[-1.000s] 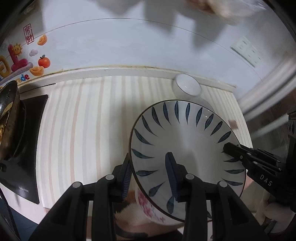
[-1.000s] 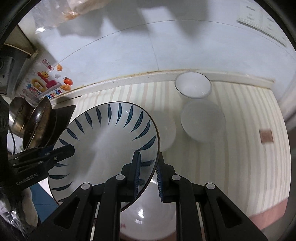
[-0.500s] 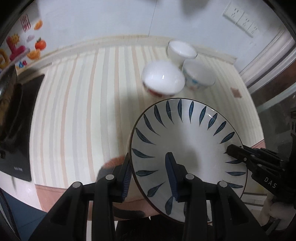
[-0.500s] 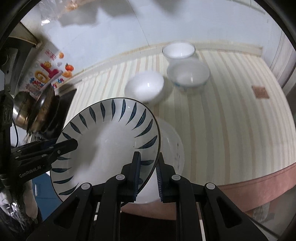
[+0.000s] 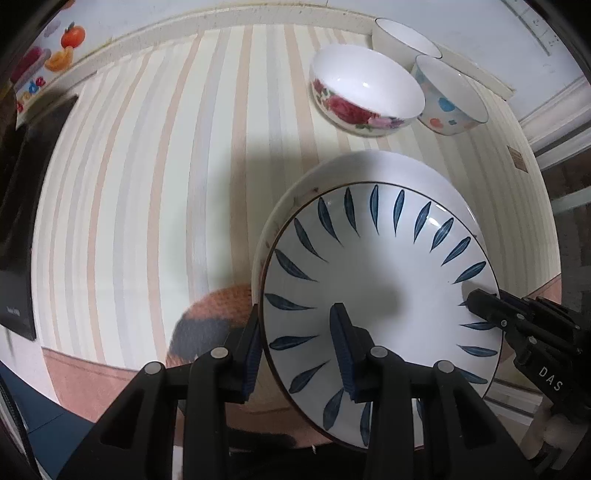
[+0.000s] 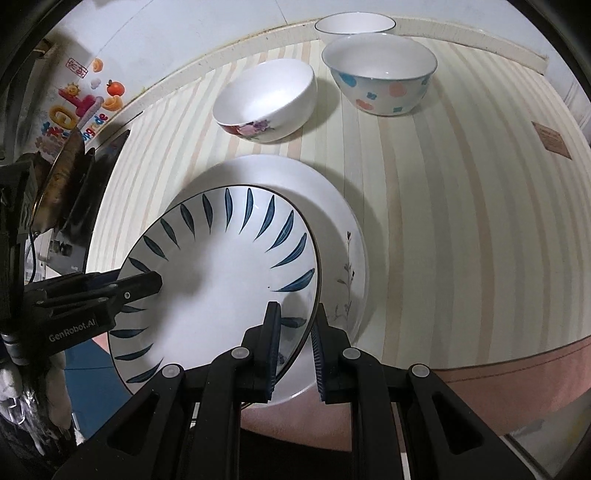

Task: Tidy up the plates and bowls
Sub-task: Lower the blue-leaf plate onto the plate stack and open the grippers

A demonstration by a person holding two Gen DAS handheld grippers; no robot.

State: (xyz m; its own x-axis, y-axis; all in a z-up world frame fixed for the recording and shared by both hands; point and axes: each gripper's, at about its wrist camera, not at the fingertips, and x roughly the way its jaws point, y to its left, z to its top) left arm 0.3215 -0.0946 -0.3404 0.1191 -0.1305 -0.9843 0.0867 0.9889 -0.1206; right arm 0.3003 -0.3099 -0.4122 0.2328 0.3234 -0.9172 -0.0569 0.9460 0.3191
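left gripper [image 5: 297, 354] and right gripper [image 6: 295, 347] both clamp blue-leaf plate [image 5: 376, 280] rim, directly above white plate [image 5: 369, 166].

Your blue-leaf plate [image 5: 376, 280] covers most of the white plate [image 5: 369, 166] beneath it, so you see only a crescent of its rim, and you cannot tell whether the two touch. The plain white bowl [image 6: 354, 24] at the back is cut by the right wrist view's top edge and half hidden behind the spotted bowl [image 6: 380, 77]. The black appliance [image 5: 14, 236] runs off the left edge.
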